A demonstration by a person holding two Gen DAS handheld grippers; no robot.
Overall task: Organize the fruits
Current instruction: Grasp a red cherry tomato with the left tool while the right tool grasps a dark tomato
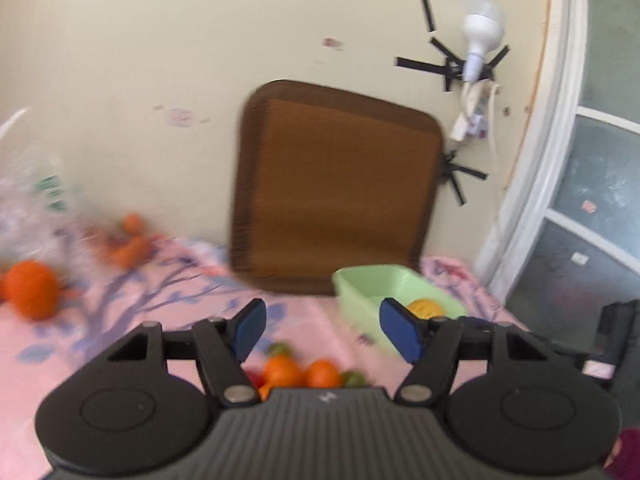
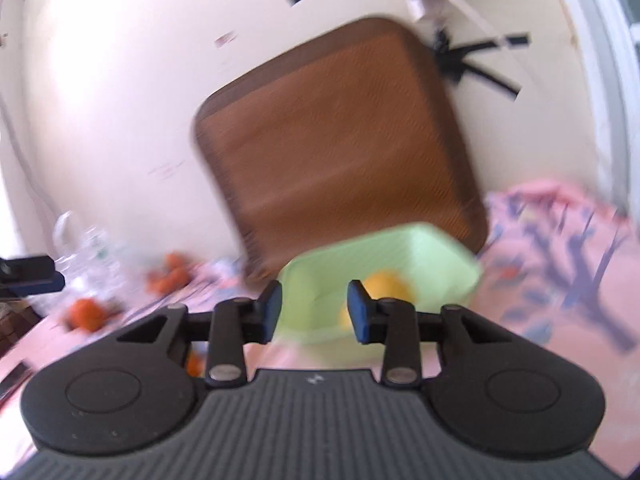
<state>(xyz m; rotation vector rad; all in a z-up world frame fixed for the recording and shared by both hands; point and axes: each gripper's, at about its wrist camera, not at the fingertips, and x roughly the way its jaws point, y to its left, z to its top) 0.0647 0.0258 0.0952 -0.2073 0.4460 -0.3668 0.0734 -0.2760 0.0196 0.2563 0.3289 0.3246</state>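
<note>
a brown tray leans on the wall at twelve o'clock above the pink cloth. the green bin sits at its foot, at two o'clock from the left gripper, with a yellow fruit inside. small oranges cluster at six o'clock between its spread, empty blue pads. the right gripper also gapes, holding nothing, facing the bin.

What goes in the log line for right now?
left gripper open, empty | right gripper open, empty | green bin holds yellow fruit | oranges loose
</note>
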